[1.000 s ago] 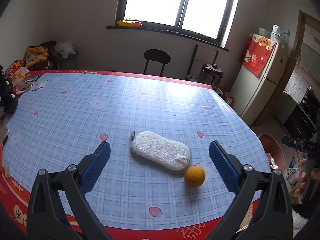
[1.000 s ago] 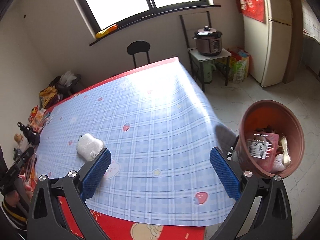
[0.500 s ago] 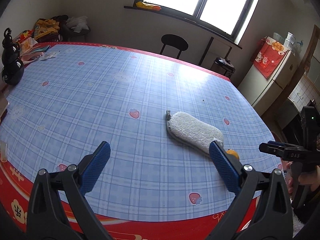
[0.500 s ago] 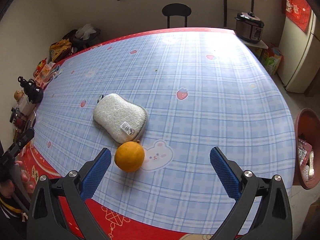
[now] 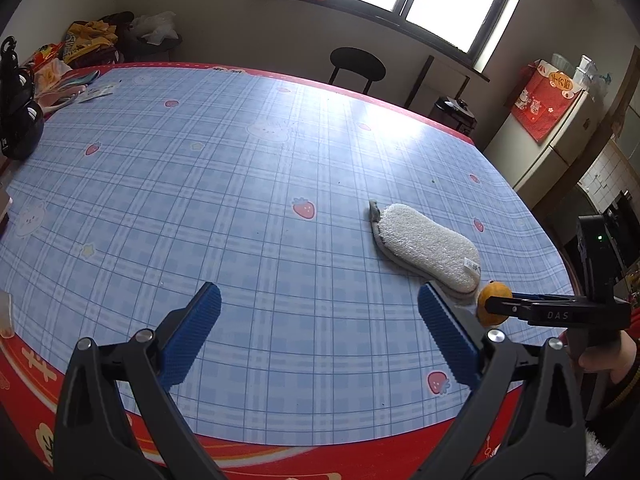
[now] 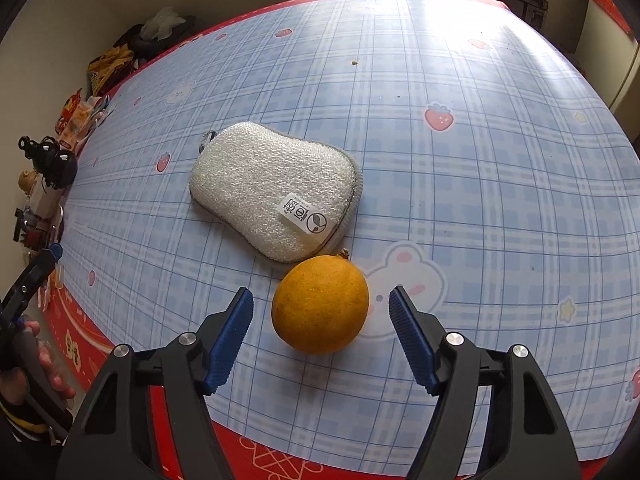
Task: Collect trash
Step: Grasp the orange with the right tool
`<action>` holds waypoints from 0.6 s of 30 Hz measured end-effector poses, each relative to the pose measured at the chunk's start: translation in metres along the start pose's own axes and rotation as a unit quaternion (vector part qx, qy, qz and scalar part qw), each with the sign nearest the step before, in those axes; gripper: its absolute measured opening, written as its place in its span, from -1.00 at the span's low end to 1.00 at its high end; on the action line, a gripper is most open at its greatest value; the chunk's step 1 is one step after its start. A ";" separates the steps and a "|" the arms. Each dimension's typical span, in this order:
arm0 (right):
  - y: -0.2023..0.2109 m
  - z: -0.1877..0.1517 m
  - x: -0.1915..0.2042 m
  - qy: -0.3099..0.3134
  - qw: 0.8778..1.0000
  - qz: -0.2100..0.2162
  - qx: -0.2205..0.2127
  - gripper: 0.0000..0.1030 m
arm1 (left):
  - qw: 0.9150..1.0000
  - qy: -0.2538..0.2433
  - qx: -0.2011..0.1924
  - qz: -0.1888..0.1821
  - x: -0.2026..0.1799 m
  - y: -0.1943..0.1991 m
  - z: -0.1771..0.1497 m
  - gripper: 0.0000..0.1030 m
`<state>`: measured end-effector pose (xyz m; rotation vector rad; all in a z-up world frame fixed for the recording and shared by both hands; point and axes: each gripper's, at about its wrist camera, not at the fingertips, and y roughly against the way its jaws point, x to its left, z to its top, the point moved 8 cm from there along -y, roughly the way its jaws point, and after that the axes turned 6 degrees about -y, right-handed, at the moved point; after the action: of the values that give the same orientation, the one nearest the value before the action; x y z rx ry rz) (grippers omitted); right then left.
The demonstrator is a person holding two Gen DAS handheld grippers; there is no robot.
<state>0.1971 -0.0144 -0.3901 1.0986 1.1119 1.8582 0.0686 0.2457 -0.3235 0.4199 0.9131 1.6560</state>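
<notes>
The table, spread with a blue checked cloth with a red border, fills both views. Most of its middle lies bare, with clutter only along its far left edge. Near the front edge lies a pale scrubbing pad with a small printed label, flat on the cloth. Touching or just beside the pad's near end sits an orange, the likely piece of trash in hand.

The right tool has its jaws apart on either side of the orange, one pad on each flank, neither yet touching it. The left tool hovers over bare cloth well to the left of the pad, its jaws wide apart and holding nothing.

By my judgement the pick-up of the orange is about to begin and is not yet made: the grasp, the lift and the carry to a bin all remain. No bin shows in either view. Whether the pad also counts as trash cannot be told.
</notes>
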 end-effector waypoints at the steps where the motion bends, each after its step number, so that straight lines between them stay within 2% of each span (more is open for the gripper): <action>1: -0.001 0.000 0.000 -0.003 1.000 0.000 0.001 0.30 | 1.000 0.001 0.001 0.001 0.002 0.000 -0.001 0.89; 5: -0.006 -0.002 -0.003 -0.016 1.000 0.006 0.010 0.22 | 1.000 0.003 0.008 0.003 0.004 -0.002 -0.005 0.89; 7: -0.007 -0.003 -0.006 -0.022 1.000 0.012 0.012 0.04 | 1.000 0.004 0.012 0.003 0.003 -0.003 -0.007 0.89; 9: -0.004 -0.003 -0.008 -0.024 1.000 0.017 0.011 -0.03 | 1.000 0.004 0.013 0.000 0.000 -0.004 -0.009 0.89; 18: 0.014 0.000 -0.025 -0.026 0.999 0.020 -0.013 -0.03 | 0.999 0.002 0.028 -0.021 -0.026 -0.017 -0.007 0.89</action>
<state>0.2054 -0.0415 -0.3850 1.1556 1.0410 1.8580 0.0825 0.2203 -0.3360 0.4331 0.9670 1.5972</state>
